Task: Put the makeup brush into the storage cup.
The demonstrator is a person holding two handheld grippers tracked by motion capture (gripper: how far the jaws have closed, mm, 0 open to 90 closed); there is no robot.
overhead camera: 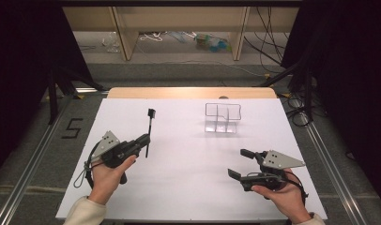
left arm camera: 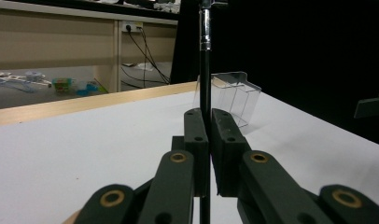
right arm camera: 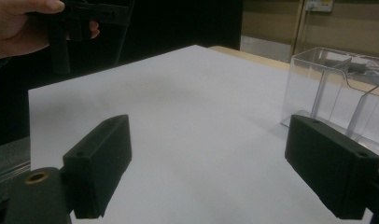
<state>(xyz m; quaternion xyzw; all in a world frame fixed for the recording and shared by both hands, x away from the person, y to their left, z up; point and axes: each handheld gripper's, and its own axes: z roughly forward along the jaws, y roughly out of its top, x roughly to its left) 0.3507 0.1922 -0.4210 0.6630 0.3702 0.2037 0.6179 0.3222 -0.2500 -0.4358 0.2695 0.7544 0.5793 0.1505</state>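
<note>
From the high view, the left gripper (overhead camera: 142, 140) pinches a slim black tool (overhead camera: 149, 127) near its lower end, so most of the shaft sticks out beyond the fingers. The tool looks like a makeup brush or applicator with a small dark head; what kind exactly is too small to tell. Its long axis runs almost straight away from the person, head end toward the far edge of the white counter (overhead camera: 188, 187), tail end just past the fingers toward the person. A low grip like this probably leaves the head end free to go into something first. The clear organiser (overhead camera: 222, 118) stands well apart, farther back and to the right, its compartments open upward. The right gripper (overhead camera: 241, 163) sits near the front right of the counter with its fingers spread and nothing between them, likely waiting its turn.

In the left gripper view, the two black fingers (left arm camera: 197, 140) press together on the tool's shaft (left arm camera: 205, 84), which rises nearly straight up between them, a shiny metal band higher up. The clear organiser (left arm camera: 234, 95) lies just behind and right of the shaft, so the gripper seems roughly aimed at it.

In the right gripper view, the fingers (right arm camera: 101, 165) stand wide apart over bare counter, holding nothing. The organiser (right arm camera: 337, 88) is near the right-hand finger, its dividers visible. The left hand (right arm camera: 19, 25) appears top left.
</note>
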